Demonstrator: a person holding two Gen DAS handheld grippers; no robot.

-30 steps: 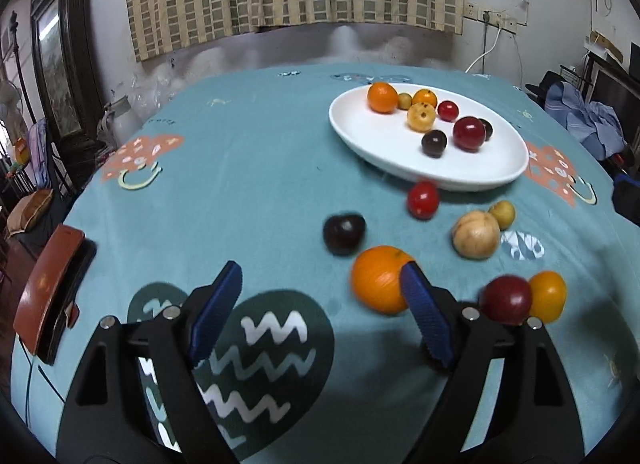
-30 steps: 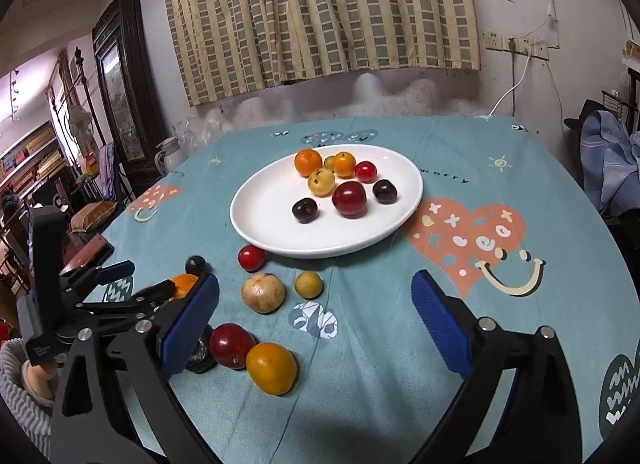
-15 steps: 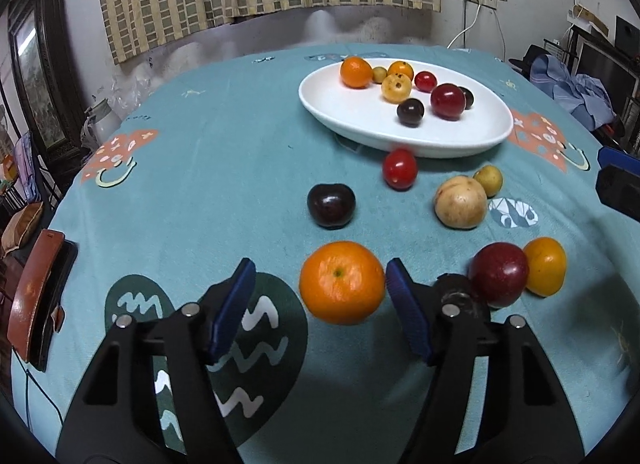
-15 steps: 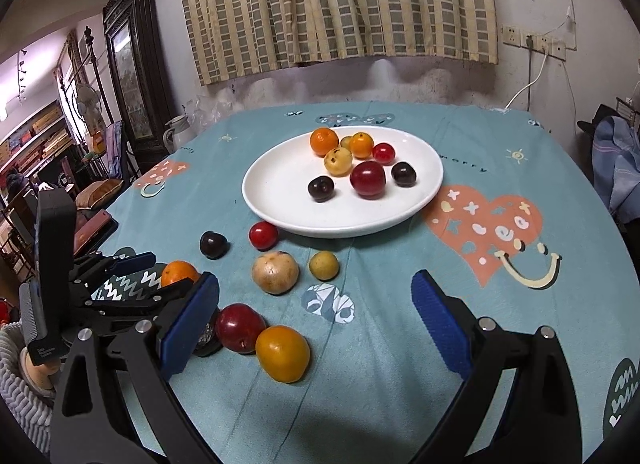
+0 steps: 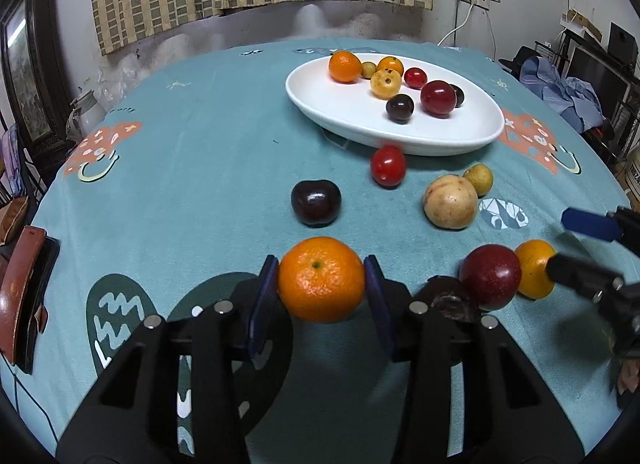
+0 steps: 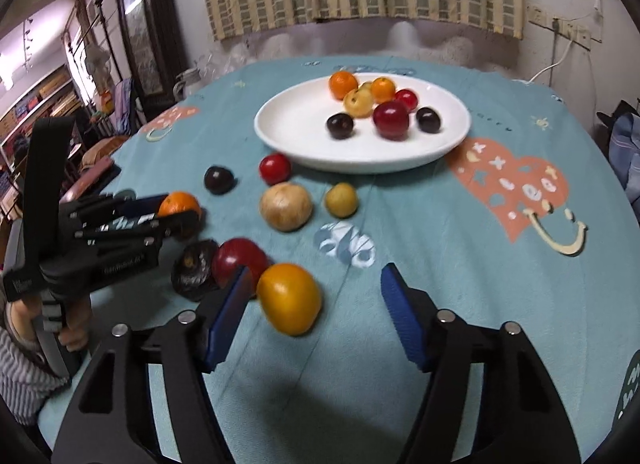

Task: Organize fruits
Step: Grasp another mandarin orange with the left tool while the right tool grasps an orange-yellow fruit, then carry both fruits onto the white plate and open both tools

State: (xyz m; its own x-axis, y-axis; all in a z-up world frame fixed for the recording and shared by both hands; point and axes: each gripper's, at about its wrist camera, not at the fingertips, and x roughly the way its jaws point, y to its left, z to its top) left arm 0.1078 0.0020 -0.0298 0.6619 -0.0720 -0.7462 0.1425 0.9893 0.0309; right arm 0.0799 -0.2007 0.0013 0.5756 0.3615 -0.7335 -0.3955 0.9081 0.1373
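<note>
The left gripper (image 5: 321, 279) has its jaws closing on a large orange (image 5: 321, 279), both blue pads against its sides, near the desk's (image 5: 208, 152) near edge. The right gripper (image 6: 316, 312) has its jaws closing too, with a yellow-orange fruit (image 6: 289, 298) between them: the left pad sits just beside it, the right pad is well apart, so nothing is gripped yet. Touching that fruit lies a red plum (image 6: 239, 260), and beside it a dark wrinkled fruit (image 6: 195, 270). Further in towards the desk's middle lie a tan round fruit (image 6: 285, 206), a small yellow-green fruit (image 6: 341, 200), a red tomato (image 6: 275, 169) and a dark plum (image 6: 218, 179). The white plate (image 6: 312, 144) towards the far edge holds eight fruits, oranges, yellow, red and dark ones. A hand (image 6: 74, 324) holds the left gripper's handle.
</note>
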